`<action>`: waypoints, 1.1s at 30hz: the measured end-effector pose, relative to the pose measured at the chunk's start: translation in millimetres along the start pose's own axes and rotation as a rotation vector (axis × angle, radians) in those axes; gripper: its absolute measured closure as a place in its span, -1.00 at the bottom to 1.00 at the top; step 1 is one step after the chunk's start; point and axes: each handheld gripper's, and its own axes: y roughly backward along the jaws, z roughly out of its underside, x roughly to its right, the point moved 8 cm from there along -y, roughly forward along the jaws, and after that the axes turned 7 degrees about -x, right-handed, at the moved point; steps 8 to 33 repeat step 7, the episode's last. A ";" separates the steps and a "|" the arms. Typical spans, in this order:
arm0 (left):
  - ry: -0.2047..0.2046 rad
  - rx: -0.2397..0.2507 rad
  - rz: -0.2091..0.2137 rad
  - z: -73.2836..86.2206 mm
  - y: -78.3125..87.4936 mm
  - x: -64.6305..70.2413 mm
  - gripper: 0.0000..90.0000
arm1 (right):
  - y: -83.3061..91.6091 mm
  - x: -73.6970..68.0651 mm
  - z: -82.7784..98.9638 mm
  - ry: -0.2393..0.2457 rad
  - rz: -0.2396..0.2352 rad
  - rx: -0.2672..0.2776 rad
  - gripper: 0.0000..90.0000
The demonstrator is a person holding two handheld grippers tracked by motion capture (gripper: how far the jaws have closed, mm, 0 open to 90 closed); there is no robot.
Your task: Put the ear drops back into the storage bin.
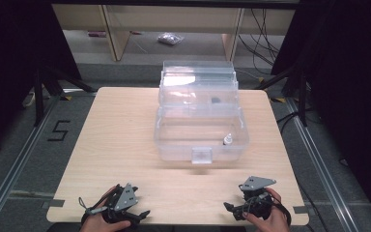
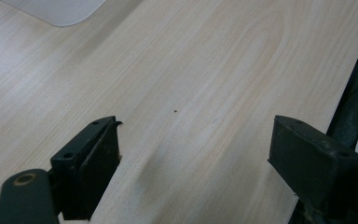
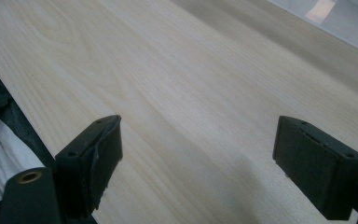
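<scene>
Both your grippers, left and right, rested on the wooden table's near edge, jaws spread and empty; the open clear plastic box sat well beyond.

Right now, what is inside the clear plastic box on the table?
The clear plastic hinged-lid box holds a small white-capped bottle near its front right corner. A dark spot shows behind, in the raised lid; what it is cannot be told.

left gripper hanging low over the pale wood table, jaws spread wide with nothing between them, corner of a clear plastic box top left, tiny dark speck on the wood
</scene>
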 end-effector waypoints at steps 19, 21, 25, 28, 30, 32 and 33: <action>-0.015 0.000 -0.002 -0.5 0.3 -0.6 -0.65 | 0.1 0.9 -0.5 0.000 0.004 0.001 -0.63; -0.015 0.000 -0.002 -0.5 0.3 -0.6 -0.65 | 0.1 0.9 -0.5 0.000 0.004 0.001 -0.63; -0.015 0.000 -0.002 -0.5 0.3 -0.6 -0.65 | 0.1 0.9 -0.5 0.000 0.004 0.001 -0.63; -0.015 0.000 -0.002 -0.5 0.3 -0.6 -0.65 | 0.1 0.9 -0.5 0.000 0.004 0.001 -0.63; -0.015 0.000 -0.002 -0.5 0.3 -0.6 -0.65 | 0.1 0.9 -0.5 0.000 0.004 0.001 -0.63; -0.015 0.000 -0.002 -0.5 0.3 -0.6 -0.65 | 0.1 0.9 -0.5 0.000 0.004 0.001 -0.63; -0.015 0.000 -0.002 -0.5 0.3 -0.6 -0.65 | 0.1 0.9 -0.5 0.000 0.004 0.001 -0.63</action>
